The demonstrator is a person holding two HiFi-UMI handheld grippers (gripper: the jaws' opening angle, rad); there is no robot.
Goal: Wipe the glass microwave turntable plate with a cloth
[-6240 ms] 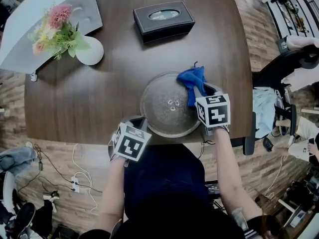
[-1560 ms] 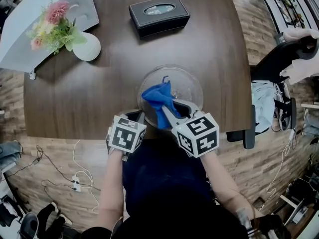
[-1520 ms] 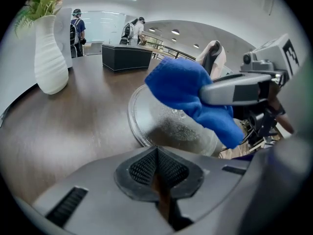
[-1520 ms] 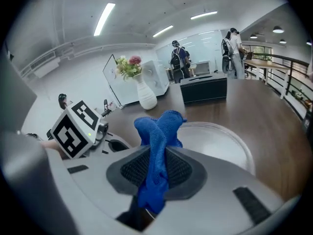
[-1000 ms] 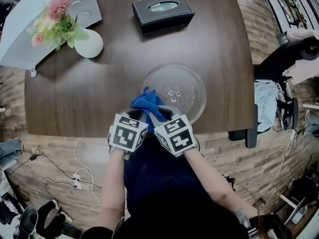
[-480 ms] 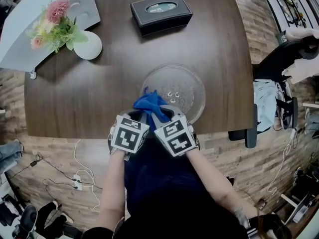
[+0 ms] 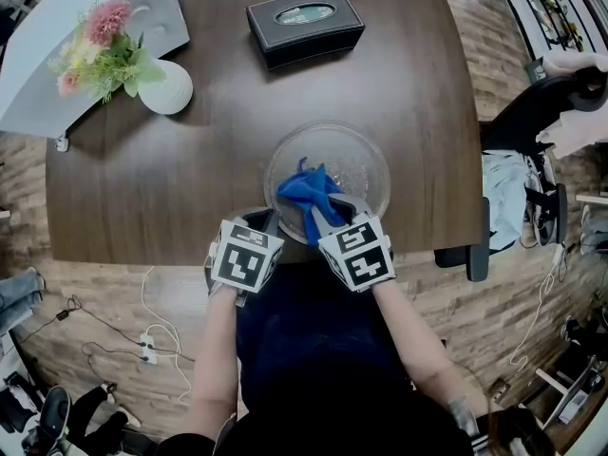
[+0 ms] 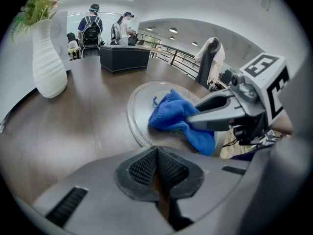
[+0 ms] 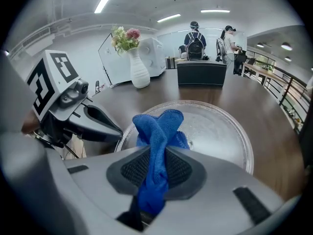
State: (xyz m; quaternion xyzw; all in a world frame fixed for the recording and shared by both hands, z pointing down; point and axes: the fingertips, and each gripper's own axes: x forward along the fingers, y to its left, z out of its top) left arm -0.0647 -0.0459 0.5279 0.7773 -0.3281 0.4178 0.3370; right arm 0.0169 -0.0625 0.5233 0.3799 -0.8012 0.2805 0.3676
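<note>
Cloth (image 9: pixel 157 131) lengthwise in right tool (image 9: pixel 157 155), on plate (image 9: pixel 222 131)

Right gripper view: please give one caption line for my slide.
A blue cloth, pinched in the right tongs, rests on the glass turntable plate.

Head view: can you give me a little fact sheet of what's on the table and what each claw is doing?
table: dark wood
glass plate: clear, round, near the table's front edge
cloth: blue, bunched, resting on the plate's near-left part
right claw: closed on the cloth
left claw: closed, nothing in it, by the plate's near rim
also there: white vase with flowers, black tissue box
</note>
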